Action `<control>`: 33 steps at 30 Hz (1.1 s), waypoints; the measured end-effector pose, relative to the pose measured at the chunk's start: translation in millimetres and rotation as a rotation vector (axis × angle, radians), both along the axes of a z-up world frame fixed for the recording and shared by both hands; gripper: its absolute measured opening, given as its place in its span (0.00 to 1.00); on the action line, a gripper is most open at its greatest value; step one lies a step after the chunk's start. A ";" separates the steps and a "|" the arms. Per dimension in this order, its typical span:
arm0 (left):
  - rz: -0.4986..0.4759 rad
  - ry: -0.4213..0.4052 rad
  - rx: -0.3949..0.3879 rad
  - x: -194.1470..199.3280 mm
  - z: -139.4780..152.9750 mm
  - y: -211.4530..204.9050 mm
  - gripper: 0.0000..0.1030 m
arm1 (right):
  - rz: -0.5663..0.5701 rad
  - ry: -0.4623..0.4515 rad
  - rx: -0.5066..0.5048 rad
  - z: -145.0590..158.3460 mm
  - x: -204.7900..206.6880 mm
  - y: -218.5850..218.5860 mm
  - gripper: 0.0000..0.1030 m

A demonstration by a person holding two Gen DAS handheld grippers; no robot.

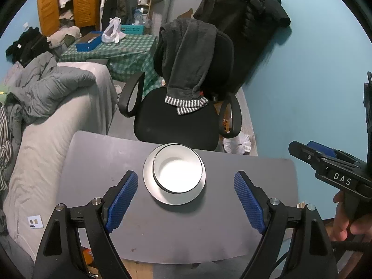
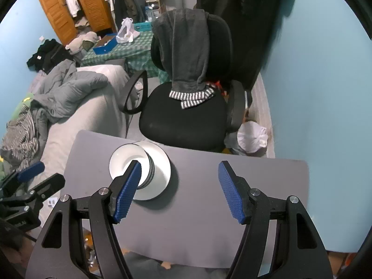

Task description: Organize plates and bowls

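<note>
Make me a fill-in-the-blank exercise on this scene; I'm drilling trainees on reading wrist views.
1. The bowl sits on a ____.
2. The plate rests on the grey ____.
3. Both hand-held grippers, left and right, are open and hold ____.
4. Behind the table stands a black ____.

Missing words: plate; table; nothing; chair

A black office chair (image 1: 176,118), draped with grey clothing (image 1: 188,58), faces the grey table (image 1: 97,162).

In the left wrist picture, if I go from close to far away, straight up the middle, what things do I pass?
Grey table → white bowl sitting on the white plate → black office chair → grey clothes draped over its backrest.
</note>
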State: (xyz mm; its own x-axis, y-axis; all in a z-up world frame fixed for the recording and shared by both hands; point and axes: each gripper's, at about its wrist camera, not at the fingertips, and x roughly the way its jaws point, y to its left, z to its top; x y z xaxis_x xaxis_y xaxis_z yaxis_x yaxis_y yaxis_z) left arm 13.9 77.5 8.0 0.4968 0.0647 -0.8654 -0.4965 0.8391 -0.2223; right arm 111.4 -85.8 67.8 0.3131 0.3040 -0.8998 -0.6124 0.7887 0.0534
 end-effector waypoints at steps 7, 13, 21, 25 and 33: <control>0.003 0.001 0.006 2.6 1.1 -3.7 0.83 | -0.001 -0.004 0.004 1.3 -0.1 -5.4 0.66; 0.018 0.004 0.000 3.5 1.0 -5.6 0.83 | 0.003 -0.005 0.001 2.5 0.6 -10.2 0.66; 0.015 0.015 -0.012 2.0 0.0 -8.3 0.84 | 0.008 0.002 -0.002 1.9 0.7 -13.3 0.66; 0.017 0.019 -0.012 0.8 0.6 -8.3 0.83 | 0.010 0.005 0.000 0.8 -2.9 -14.1 0.66; 0.025 0.017 -0.006 -0.1 1.1 -9.3 0.83 | 0.006 0.009 -0.001 1.3 -5.4 -13.5 0.66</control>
